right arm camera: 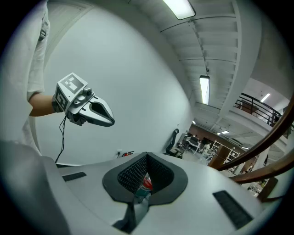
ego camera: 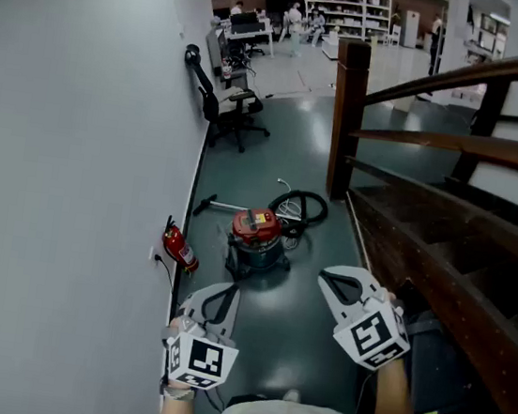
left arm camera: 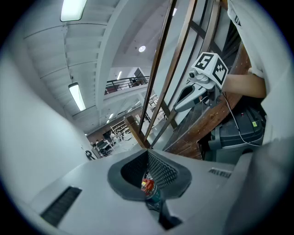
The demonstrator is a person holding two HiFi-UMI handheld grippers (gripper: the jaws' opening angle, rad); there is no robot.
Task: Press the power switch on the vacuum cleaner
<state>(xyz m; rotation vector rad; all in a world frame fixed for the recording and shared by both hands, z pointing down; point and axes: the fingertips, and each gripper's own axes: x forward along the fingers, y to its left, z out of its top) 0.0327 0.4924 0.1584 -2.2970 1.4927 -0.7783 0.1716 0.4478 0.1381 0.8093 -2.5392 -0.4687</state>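
The vacuum cleaner (ego camera: 257,239) stands on the dark floor ahead, a round body with a red top; its black hose (ego camera: 303,206) lies coiled behind it. I cannot make out its switch at this distance. My left gripper (ego camera: 231,289) hangs low and left, well short of the vacuum, its jaws shut with nothing between them. My right gripper (ego camera: 324,275) is to the right of it, tips together and also empty. In the left gripper view the vacuum (left arm camera: 147,186) shows small under the closed tips (left arm camera: 148,152). The right gripper view shows the vacuum (right arm camera: 146,184) the same way.
A white wall (ego camera: 80,130) runs along the left, with a red fire extinguisher (ego camera: 179,249) at its foot. A wooden staircase with a post (ego camera: 347,118) rises on the right. A black office chair (ego camera: 231,108) stands farther back by the wall. People and shelves are far off.
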